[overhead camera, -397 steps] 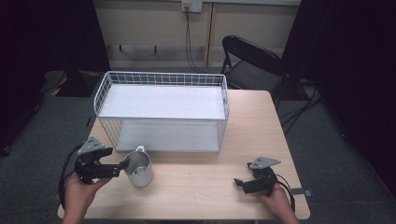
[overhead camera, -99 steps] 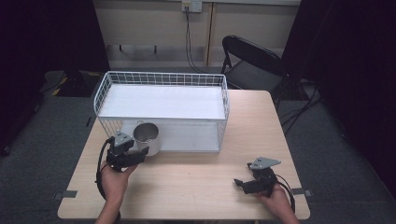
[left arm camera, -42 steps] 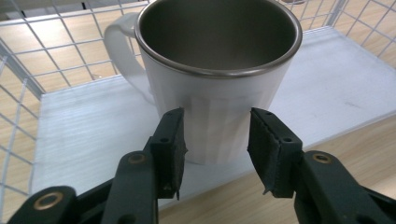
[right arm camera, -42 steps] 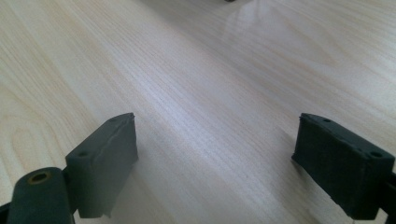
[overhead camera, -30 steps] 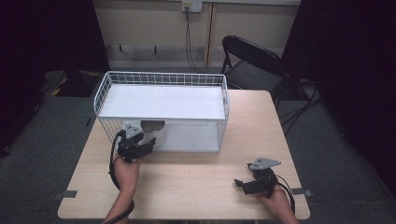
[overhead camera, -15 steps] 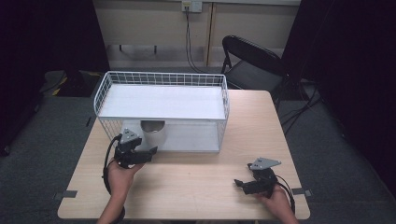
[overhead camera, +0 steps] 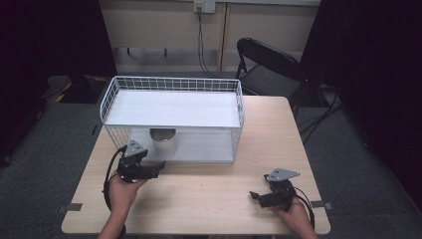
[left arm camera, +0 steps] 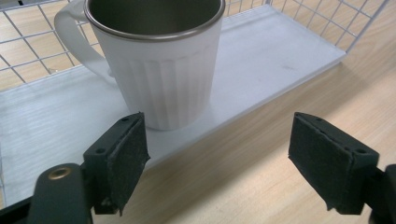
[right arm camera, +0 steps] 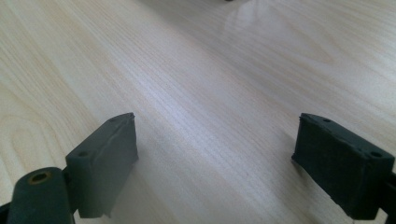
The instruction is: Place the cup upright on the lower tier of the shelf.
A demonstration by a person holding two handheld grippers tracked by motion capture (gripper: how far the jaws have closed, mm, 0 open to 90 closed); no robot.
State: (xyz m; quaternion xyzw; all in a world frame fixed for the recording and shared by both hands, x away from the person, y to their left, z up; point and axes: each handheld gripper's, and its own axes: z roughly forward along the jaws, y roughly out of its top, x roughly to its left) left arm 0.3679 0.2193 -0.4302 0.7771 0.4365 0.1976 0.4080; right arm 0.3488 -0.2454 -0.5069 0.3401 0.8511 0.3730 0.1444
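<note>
A white ribbed mug (overhead camera: 163, 140) with a metal inside stands upright on the lower shelf (left arm camera: 261, 60) of a white wire rack (overhead camera: 239, 99), near its left front. My left gripper (overhead camera: 160, 167) rests on the table just in front of it. In the left gripper view the mug (left arm camera: 163, 70) stands beyond the jaws, and my left gripper (left arm camera: 219, 154) has just been opening, with nothing between its pads. Over bare wood at the table's right front, my right gripper (overhead camera: 254, 195) is open too, as the right gripper view (right arm camera: 215, 154) confirms.
The rack takes up the back middle of the wooden table (overhead camera: 209, 194), and a white board (overhead camera: 171, 109) covers its upper level. A black folding chair (overhead camera: 268, 64) stands behind the table's far right corner. Cables trail from both grippers.
The left gripper has let go of the mug and drawn back a little toward the person, jaws spreading. The mug stays on the lower shelf. The right gripper has not moved.
</note>
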